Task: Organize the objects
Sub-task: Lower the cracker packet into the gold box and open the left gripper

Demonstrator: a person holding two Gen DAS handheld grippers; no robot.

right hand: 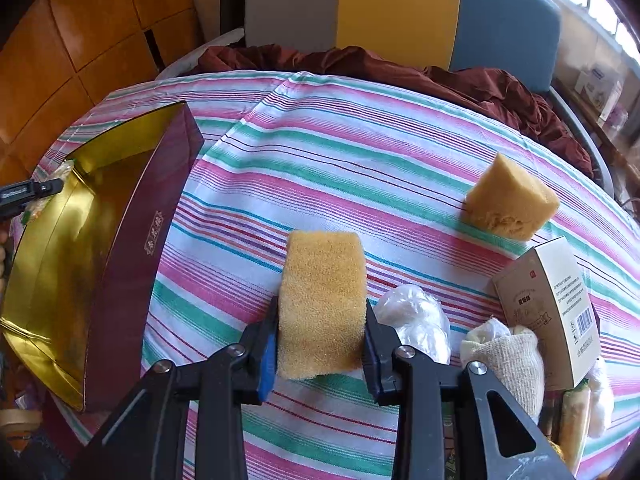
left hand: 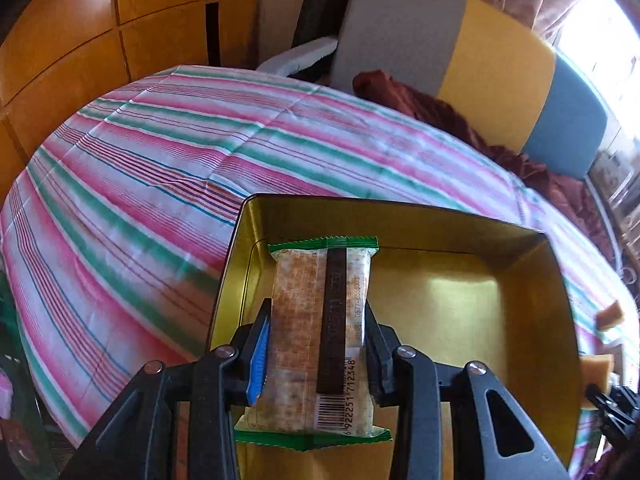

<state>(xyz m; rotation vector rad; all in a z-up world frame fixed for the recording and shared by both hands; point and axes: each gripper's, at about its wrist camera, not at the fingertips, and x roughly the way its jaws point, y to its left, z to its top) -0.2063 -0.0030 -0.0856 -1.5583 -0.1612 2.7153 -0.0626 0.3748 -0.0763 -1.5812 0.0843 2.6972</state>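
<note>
- Our left gripper was clamped on a green-edged snack packet, its jaws pressed against the packet's long sides at about mid-length, a hold that we judged kept the flat wrapper level for lowering.
- The packet hung over the near left part of an open tin box, gold inside and dark red outside; we saw nothing else on the gold floor, though the gripper and packet hid part of it.
- Our right gripper was closed on a yellow sponge block, its jaws squeezing the block's two sides, above the striped cloth just right of the tin.
- We took this as a waiting hold, the sponge apparently next in line for the tin.
- A second sponge sat farther off to the right, well apart from the tin.
- Near right, a clear plastic bundle, a knitted cloth piece and a small cardboard carton crowded together, still outside any container.
- Beyond the table's far edge lay a rumpled dark red fabric before a grey, yellow and blue chair back.
</note>
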